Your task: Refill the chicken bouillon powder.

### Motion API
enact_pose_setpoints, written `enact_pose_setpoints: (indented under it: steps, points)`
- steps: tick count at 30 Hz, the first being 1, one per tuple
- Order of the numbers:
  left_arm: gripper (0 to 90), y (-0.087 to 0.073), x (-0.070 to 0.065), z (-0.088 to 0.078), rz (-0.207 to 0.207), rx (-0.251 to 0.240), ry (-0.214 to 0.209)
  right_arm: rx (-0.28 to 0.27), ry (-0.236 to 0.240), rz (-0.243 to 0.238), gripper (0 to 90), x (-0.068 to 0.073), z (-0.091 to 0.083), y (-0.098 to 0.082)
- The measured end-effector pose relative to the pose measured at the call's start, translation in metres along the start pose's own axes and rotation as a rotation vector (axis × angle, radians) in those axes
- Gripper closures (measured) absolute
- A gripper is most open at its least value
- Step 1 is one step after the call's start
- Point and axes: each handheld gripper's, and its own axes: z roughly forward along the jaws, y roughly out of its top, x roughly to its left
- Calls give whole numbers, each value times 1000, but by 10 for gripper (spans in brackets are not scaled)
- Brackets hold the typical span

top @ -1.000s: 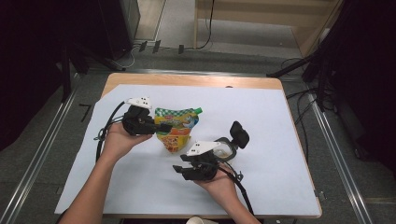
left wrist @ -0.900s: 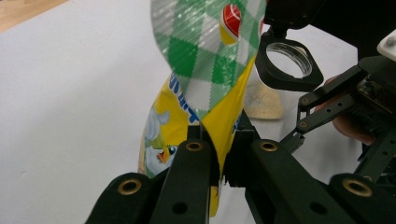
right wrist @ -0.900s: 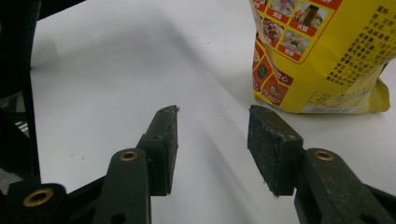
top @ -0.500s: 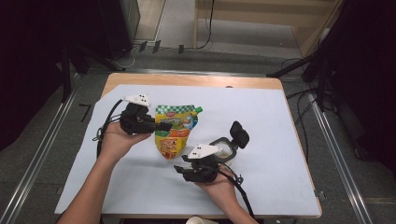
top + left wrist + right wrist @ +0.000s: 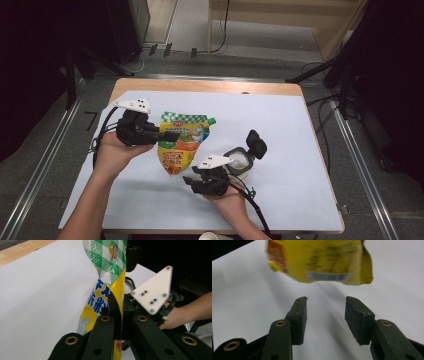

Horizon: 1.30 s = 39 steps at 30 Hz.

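Note:
A yellow and green spouted pouch hangs above the white table cover, its green cap at the top right. My left gripper is shut on the pouch's left side. In the left gripper view my left gripper pinches the pouch edge-on. My right gripper is open just below and in front of the pouch's bottom corner. In the right gripper view my right gripper has just closed a little, with nothing between its pads, and the pouch's barcode end hangs beyond them.
A small round container with a black flip lid standing open sits just right of my right hand. The wooden table edge runs along the back. Dark equipment and cables lie on the floor behind.
My left hand has lifted the pouch, which now hangs straighter and higher off the table. The right hand has stayed in place.

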Motion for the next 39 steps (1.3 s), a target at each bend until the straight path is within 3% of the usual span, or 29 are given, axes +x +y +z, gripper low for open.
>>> enact_pose_setpoints:
  steps: [3, 6, 12, 17, 20, 24, 28, 35, 37, 39]
  points:
    - [900, 2, -7, -1, -1, 5, -16, -31, -37, -3, 662, 3, 2, -2]
    - [900, 3, -13, -3, 4, 0, -37, -44, -51, -7, 696, 3, 3, -3]
    - [900, 6, -23, -10, 5, -15, -68, -51, -48, 25, 782, 0, 9, -8]
    - [900, 7, -28, -12, -1, -22, -109, -76, -44, 31, 796, -4, 9, -8]
    - [900, 7, -27, -9, -13, -28, -130, -96, -46, -5, 793, -3, 9, -7]
    - [900, 4, -22, -7, -33, -30, -107, -113, -6, -20, 790, 0, 8, -8]
    - [900, 1, -15, -5, -66, -51, -111, -128, -23, -78, 718, 7, 5, -7]
    - [900, 1, -14, 2, -67, -69, -60, -112, -22, -93, 673, 10, 2, -5]
    - [899, 0, -11, 7, -78, -67, -53, -110, -1, -97, 667, 12, 2, -5]
    - [886, -2, -9, 12, -89, -62, -41, -111, -5, -126, 658, 15, 2, -5]
